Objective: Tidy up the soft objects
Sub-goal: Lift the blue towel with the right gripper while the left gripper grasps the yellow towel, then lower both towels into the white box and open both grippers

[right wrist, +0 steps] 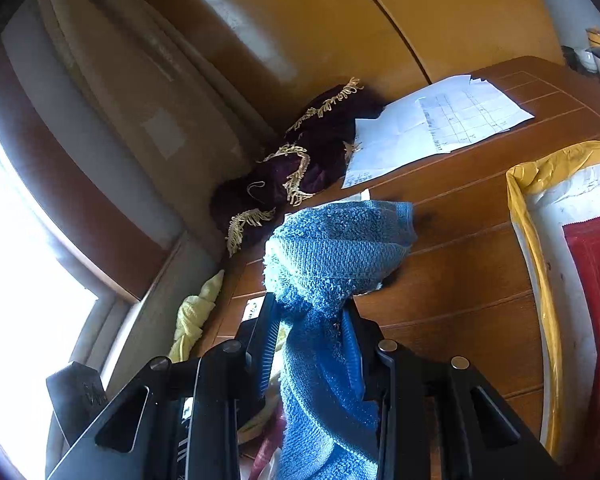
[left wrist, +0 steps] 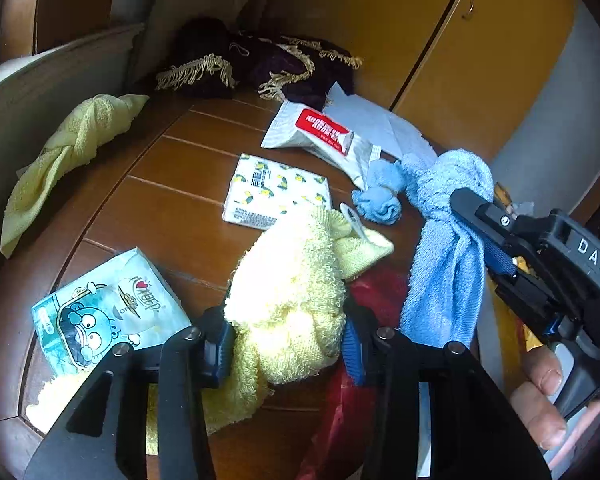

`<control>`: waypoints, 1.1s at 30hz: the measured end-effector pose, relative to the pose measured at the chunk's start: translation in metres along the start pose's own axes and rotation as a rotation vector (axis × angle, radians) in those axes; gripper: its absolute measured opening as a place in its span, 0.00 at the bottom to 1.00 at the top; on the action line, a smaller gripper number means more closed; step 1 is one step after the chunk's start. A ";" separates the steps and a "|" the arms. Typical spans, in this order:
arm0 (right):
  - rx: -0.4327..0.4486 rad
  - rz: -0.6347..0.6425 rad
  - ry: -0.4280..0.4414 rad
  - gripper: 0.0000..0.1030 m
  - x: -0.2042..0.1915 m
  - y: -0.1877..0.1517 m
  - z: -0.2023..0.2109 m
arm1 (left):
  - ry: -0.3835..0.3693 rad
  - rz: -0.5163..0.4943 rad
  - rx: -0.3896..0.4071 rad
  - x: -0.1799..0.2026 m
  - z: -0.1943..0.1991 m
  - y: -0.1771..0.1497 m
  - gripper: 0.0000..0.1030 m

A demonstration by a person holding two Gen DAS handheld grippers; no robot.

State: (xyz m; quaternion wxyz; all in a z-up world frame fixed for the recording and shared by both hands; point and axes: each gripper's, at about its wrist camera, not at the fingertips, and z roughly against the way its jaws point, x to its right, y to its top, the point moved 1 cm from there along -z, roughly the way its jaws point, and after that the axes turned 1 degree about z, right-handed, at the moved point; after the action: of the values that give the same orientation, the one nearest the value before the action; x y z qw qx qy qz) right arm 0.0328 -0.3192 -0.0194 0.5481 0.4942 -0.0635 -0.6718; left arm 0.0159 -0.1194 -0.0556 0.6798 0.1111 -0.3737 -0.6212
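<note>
- The left gripper [left wrist: 288,340] is closed on a pale yellow towel [left wrist: 292,292], held above the wooden table [left wrist: 172,200].
- The right gripper [right wrist: 312,344] clamps a knotted blue towel [right wrist: 336,248], lifted beside the yellow one.
- Another yellow towel [left wrist: 64,152] lies at the table edge.

Both claws are matte black with ribbed blue pads [left wrist: 350,344] and round silver screws [left wrist: 385,333]; the right claw [left wrist: 496,252] bears white "DAS" lettering.

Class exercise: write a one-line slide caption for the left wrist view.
Left tool grips a yellow towel while right tool lifts a knotted blue towel.
</note>
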 end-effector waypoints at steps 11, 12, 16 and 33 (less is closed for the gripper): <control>0.077 0.081 0.082 0.30 -0.019 -0.003 0.018 | -0.119 0.097 0.104 -0.012 0.027 0.008 0.39; 0.080 0.084 0.082 0.30 -0.020 -0.003 0.019 | -0.127 0.099 0.107 -0.012 0.029 0.008 0.39; 0.097 0.132 0.107 0.30 -0.030 -0.006 0.035 | -0.153 0.109 0.129 -0.013 0.035 0.009 0.39; 0.062 0.258 -0.056 0.30 0.033 0.019 0.185 | -0.402 0.077 0.002 0.154 0.063 0.004 0.39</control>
State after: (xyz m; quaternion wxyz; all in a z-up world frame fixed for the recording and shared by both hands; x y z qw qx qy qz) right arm -0.0873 -0.4377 0.0661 0.6125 0.4799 -0.1625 -0.6067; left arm -0.0293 -0.2412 0.0477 0.6146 -0.0289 -0.5064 -0.6041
